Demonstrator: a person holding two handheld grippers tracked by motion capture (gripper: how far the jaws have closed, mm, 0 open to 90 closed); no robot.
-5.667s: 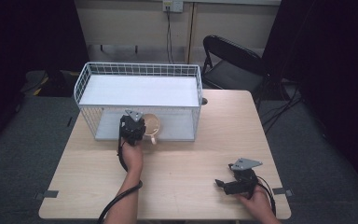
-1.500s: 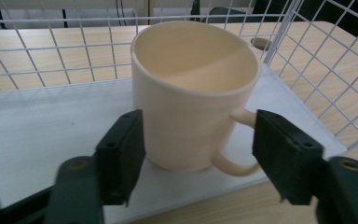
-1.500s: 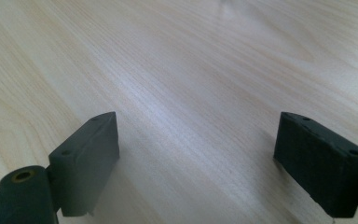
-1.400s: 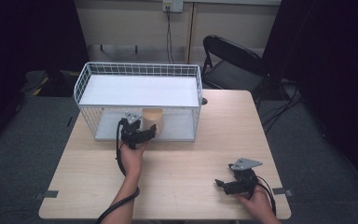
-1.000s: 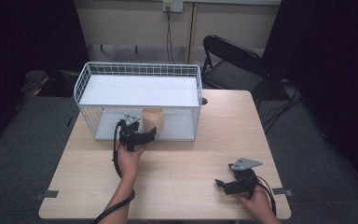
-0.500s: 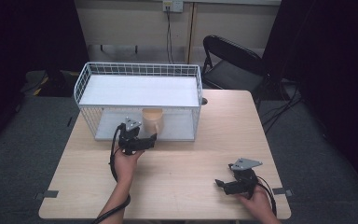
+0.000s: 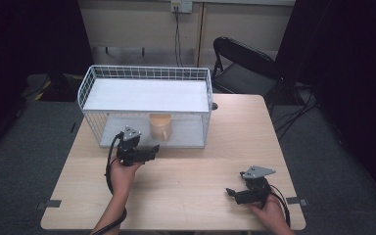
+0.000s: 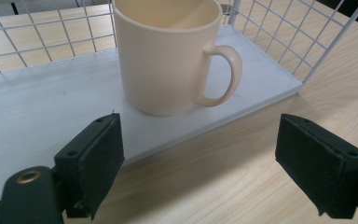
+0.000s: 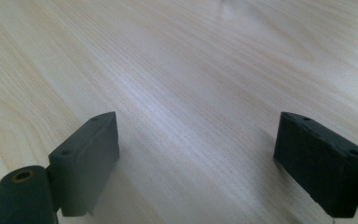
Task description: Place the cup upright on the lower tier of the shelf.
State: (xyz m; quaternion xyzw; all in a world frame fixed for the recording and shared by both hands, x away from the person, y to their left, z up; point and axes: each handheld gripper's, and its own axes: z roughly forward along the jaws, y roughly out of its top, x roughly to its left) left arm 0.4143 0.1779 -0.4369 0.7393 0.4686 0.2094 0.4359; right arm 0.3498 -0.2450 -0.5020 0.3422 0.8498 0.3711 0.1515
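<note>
Mug (image 8: 168, 56) upright on the rack's (image 7: 147, 73) lower shelf (image 8: 37, 121), handle outward for easy reach. Left gripper (image 7: 149, 152) just before it, jaws apart and lately widening, nothing between (a release, I judge). Right gripper (image 7: 232, 192) idle on the table (image 7: 200, 161), jaws apart, empty.

In the left gripper view, the cream ceramic mug (image 8: 168, 56) loses its far rim to the picture's top edge. From the high view, the white wire rack's (image 7: 147, 73) solid top shelf hides the mug's upper part (image 7: 159, 126). The black folding chair (image 7: 245, 63) beyond the pale wooden table (image 7: 200, 171) fades into darkness, its far side unreadable.
</note>
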